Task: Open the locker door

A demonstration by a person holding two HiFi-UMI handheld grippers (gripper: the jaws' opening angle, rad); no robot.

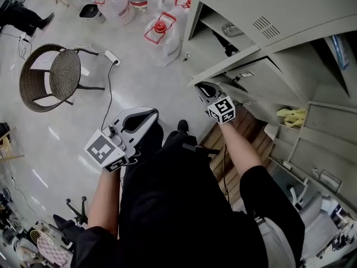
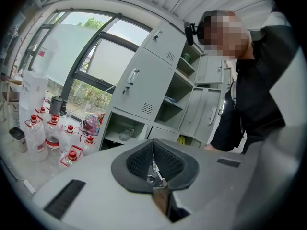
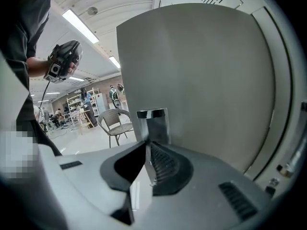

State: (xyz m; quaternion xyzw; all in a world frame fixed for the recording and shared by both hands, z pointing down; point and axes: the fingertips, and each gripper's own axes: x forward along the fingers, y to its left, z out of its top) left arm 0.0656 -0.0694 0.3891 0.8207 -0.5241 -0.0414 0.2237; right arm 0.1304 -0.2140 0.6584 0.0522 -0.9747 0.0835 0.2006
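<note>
Right gripper (image 3: 148,145): my jaws are pinched on the chrome handle (image 3: 152,123), a grip for pulling
Locker door (image 3: 201,80): part-open, handle edge swung out from the locker (image 1: 290,15) front
Left gripper (image 2: 153,150): jaws together, empty, I hold it clear over the floor (image 1: 139,54)

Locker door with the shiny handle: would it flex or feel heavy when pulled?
Probably stiff: the door looks like flat painted sheet metal. Likely light, since its edge looks thin. The polished handle, clamped in the right gripper, might slip.
</note>
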